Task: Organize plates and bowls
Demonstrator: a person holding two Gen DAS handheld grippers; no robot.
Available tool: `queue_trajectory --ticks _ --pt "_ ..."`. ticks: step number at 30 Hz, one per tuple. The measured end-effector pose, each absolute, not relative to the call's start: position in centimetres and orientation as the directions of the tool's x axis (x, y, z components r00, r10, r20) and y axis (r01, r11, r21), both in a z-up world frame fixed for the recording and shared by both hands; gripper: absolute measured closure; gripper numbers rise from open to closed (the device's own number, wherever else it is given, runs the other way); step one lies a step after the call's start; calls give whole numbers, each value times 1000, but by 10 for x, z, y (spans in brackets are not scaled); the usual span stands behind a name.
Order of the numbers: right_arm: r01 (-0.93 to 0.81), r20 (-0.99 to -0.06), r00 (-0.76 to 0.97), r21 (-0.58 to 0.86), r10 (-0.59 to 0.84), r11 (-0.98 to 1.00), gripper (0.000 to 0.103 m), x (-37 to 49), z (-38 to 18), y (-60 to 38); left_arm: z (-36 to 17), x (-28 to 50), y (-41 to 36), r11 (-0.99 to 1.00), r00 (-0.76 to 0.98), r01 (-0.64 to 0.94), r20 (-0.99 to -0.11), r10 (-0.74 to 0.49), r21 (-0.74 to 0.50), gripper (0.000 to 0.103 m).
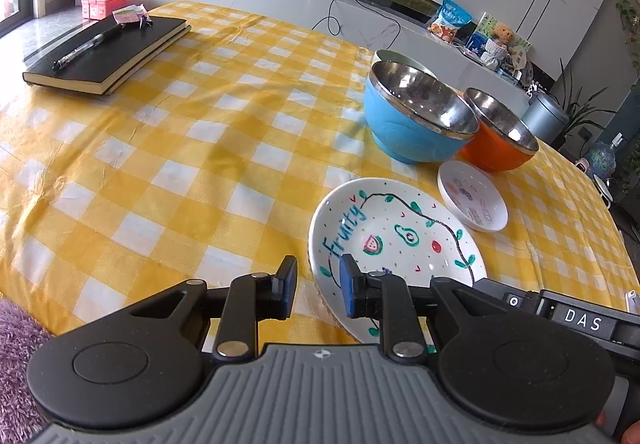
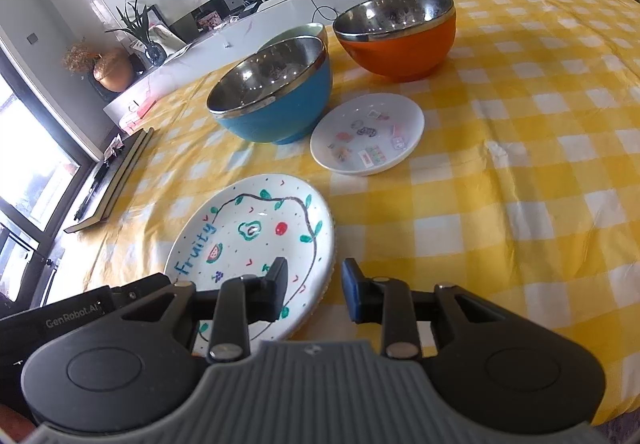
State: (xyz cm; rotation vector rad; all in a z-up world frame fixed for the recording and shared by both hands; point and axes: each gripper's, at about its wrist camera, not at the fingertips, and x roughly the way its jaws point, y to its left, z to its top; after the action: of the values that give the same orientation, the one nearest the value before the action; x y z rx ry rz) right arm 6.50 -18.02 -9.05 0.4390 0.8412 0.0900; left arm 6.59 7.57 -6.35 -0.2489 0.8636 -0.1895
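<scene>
A white plate painted with fruit and the word "Fruity" lies on the yellow checked cloth; a ribbed rim shows under its edge. My left gripper is open astride the plate's left rim, with a gap at each pad. My right gripper is open astride the right rim, one finger over the plate and one outside it. Behind stand a blue bowl, an orange bowl, a pale green bowl and a small white saucer.
Two stacked black notebooks with a pen on top lie at the table's far left. A pink box sits on the ledge beyond. A purple rug lies below the near table edge. A grey bin stands past the bowls.
</scene>
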Motion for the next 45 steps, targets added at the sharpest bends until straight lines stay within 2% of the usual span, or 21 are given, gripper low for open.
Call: queue_trajectory --ticks 2,4,6,9,15,18,20,21,25,30,36,40,45 --pt "92 -703 666 408 249 908 76 63 -90 -179 -65 65 75 954 631 63 -729 -265 -293 78" --pt "87 -703 664 411 255 908 84 62 -90 -179 -66 65 73 955 631 68 -728 -266 -290 86" --pt "87 -707 662 402 249 911 87 61 -91 -178 -68 65 71 957 628 70 -733 -262 -281 89" --pt "91 -713 665 372 222 924 94 62 -92 -177 -68 65 69 960 632 75 -732 -255 -269 89" --pt "91 -707 666 393 237 915 93 62 -92 -183 -66 63 68 965 640 73 -730 -240 -253 90" --pt "86 -690 688 387 227 918 90 59 -87 -185 -58 61 68 967 666 74 -710 -228 -242 88" --pt "89 -679 704 373 206 924 78 58 -82 -189 -52 61 66 965 674 84 -699 -239 -250 86" --pt "94 -673 713 371 197 924 65 57 -80 -191 -50 61 64 964 677 89 -695 -244 -252 84" --pt "121 -660 731 376 174 919 59 57 -75 -206 -40 63 50 961 682 125 -683 -264 -246 83" --pt "175 -656 745 372 124 912 56 58 -75 -225 -35 69 24 959 674 183 -682 -284 -218 78" --pt "213 -645 760 369 84 905 41 61 -76 -239 -31 82 -7 958 670 228 -685 -285 -176 67" --pt "223 -635 771 354 58 908 40 65 -78 -244 -30 94 -22 952 671 247 -677 -301 -179 58" --pt "254 -644 763 378 56 891 40 75 -84 -255 -36 109 -35 948 663 255 -679 -316 -193 55"
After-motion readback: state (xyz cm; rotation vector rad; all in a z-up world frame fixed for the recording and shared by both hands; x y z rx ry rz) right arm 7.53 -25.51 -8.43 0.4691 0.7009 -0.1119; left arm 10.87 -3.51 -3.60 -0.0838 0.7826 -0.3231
